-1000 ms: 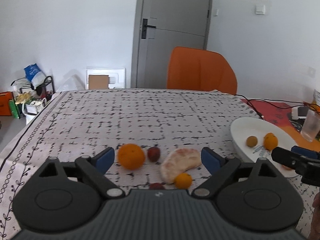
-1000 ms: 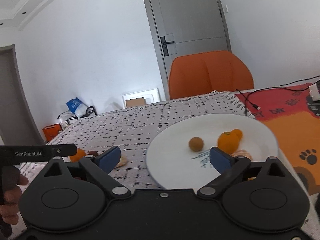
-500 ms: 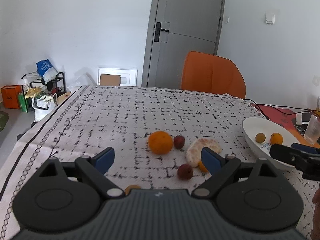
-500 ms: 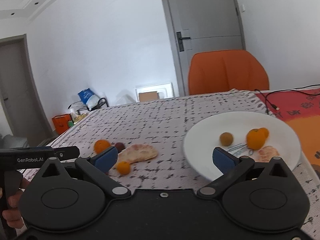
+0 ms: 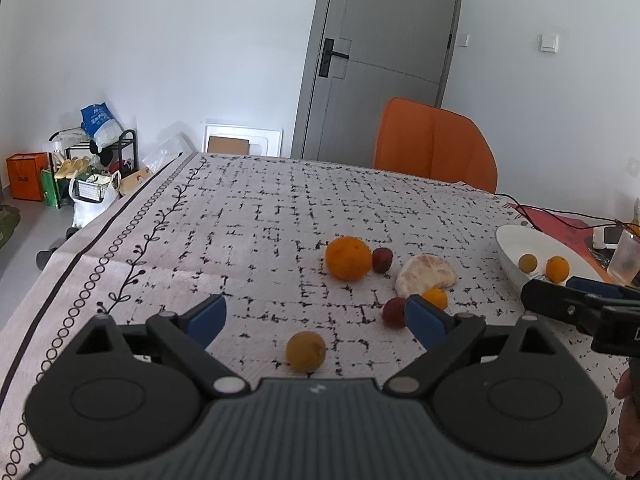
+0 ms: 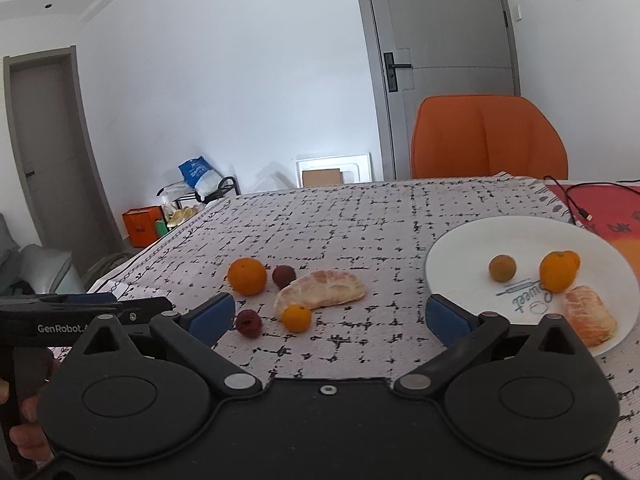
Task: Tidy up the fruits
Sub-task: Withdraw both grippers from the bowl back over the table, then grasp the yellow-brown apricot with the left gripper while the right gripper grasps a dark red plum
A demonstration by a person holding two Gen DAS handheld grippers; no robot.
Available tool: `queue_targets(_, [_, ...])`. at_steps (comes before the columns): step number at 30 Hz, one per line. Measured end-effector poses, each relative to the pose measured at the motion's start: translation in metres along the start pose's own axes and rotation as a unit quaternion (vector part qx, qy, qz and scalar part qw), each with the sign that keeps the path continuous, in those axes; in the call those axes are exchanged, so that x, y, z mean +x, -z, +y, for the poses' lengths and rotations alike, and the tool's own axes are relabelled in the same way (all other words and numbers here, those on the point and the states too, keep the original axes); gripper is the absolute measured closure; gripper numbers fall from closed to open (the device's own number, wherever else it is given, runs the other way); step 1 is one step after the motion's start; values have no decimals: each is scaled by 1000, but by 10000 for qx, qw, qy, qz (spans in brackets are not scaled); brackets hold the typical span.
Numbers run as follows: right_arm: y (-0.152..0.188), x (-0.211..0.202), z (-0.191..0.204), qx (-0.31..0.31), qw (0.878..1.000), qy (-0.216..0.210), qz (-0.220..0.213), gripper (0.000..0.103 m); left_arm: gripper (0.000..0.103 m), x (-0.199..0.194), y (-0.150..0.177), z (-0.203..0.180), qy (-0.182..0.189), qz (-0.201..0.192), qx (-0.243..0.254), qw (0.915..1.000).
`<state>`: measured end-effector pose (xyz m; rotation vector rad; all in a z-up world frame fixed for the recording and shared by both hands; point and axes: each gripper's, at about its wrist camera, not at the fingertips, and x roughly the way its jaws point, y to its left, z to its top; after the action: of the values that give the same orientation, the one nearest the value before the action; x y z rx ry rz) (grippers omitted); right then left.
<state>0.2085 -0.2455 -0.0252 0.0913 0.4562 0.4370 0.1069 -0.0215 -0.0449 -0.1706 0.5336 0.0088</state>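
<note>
On the surface (image 5: 260, 216) we saw an orange (image 5: 348, 258), two dark red fruits (image 5: 382, 259), a peeled wedge (image 5: 426, 275), a small orange (image 5: 436, 298) and a brownish fruit (image 5: 305, 351) lying loose. We held our left claw (image 5: 316, 316) wide over them, empty. Our right claw (image 6: 328, 314) was wide too, empty, beside the plate (image 6: 480, 240) holding four more fruits.
</note>
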Motion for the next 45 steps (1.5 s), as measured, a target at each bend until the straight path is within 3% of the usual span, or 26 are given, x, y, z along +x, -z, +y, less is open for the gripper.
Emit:
queue_targets(6, [3, 7, 7, -63, 9999, -103, 93, 4, 8, 4, 6, 8, 26, 51, -106, 9999])
queue_targets(15, [6, 23, 14, -37, 9992, -247, 299, 24, 15, 11, 11, 12, 109, 157, -159, 9997])
queue_targets(20, [7, 31, 20, -83, 9985, -351, 403, 31, 35, 20, 15, 13, 194, 308, -165, 9992])
queue_targets(23, [8, 36, 24, -104, 9981, -372, 482, 34, 66, 24, 17, 15, 203, 363, -194, 9989])
queue_targets(24, [8, 37, 25, -108, 9979, -380, 505, 35, 80, 25, 18, 16, 222, 405, -229, 9987])
queue_targets(34, [7, 57, 42, -248, 9956, -557, 705, 53, 80, 22, 10, 29, 237, 266, -415, 9985])
queue_targets(43, [6, 74, 56, -392, 9941, -617, 804, 55, 80, 26, 8, 36, 189, 260, -415, 9986])
queue_targets(45, [9, 81, 57, -398, 9932, -627, 900, 68, 80, 28, 6, 35, 207, 281, -395, 9986])
